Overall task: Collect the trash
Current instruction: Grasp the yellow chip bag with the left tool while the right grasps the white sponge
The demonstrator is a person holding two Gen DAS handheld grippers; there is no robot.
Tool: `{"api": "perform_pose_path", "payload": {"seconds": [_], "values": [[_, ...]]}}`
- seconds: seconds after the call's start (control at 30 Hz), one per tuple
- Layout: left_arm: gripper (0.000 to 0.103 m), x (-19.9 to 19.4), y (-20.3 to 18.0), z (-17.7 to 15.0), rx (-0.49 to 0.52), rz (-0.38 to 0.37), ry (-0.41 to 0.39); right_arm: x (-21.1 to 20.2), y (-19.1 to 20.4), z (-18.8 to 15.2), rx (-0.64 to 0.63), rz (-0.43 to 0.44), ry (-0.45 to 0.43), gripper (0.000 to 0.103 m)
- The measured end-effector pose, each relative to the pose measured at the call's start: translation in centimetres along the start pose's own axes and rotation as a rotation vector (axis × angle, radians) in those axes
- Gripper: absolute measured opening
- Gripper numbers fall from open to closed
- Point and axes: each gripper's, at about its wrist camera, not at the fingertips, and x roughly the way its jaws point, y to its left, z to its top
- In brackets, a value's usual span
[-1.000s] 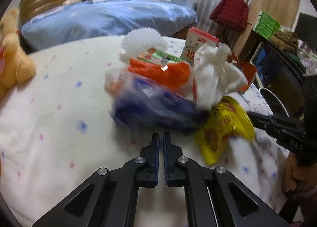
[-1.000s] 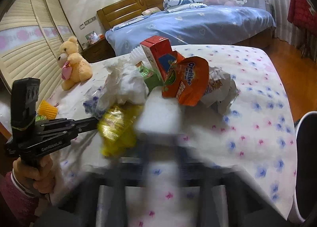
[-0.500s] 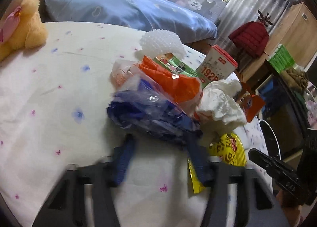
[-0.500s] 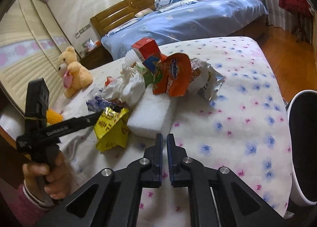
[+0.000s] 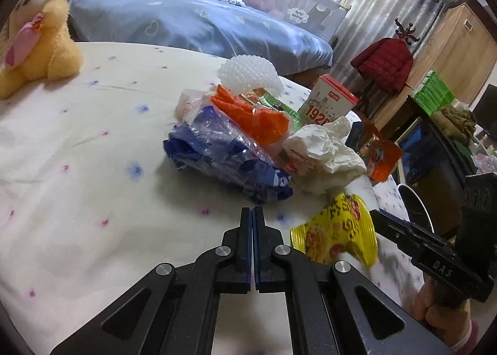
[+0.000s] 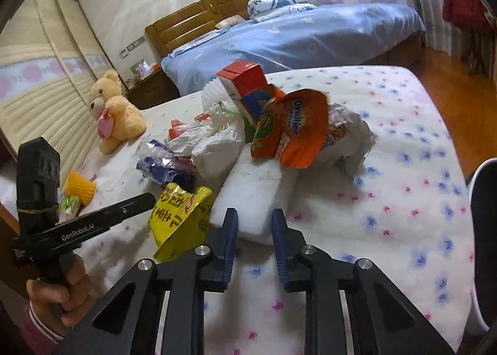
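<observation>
Snapped back together on nothing, left gripper [image 5: 252, 210] jaws; right gripper [image 6: 252, 219] jaws opening, empty, facing white foam block [image 6: 253, 190]. No trash collected yet.

light: dim, soft | focus: mostly sharp | edges: fisheye bending, black corners
</observation>
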Motion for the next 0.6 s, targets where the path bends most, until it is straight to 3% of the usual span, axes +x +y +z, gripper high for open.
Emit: {"api": "perform_pose_path", "payload": {"seconds": [0.17,0.23,0.37,0.57,0.6], "values": [[0.000,-0.6,-0.3,-0.4,-0.010,-0.061,0.029,-1.7,-0.1,-0.9,-0.001,0.009,-0.004,0.020],[0.008,-0.8,-1.7,-0.7,0.025,-0.072,0.031,-2.7,-0.4,-1.2,0.010,0.011,-0.015,0.020],[0.059,-1.3,-4.0,-1.7,0.092,-0.101,0.022,-4.8,-1.2,-1.8,0.042,0.024,-0.035,0.020],[0.058,0.5,-6.1,-2.3,0.185,-0.026,0.024,-7.5,-2.5,-2.9,0.074,0.010,-0.064,0.020],[0.053,1.1,-6.5,-2.3,0.201,0.002,0.033,-7.9,-2.8,-3.1,0.080,0.008,-0.066,0.020]]}}
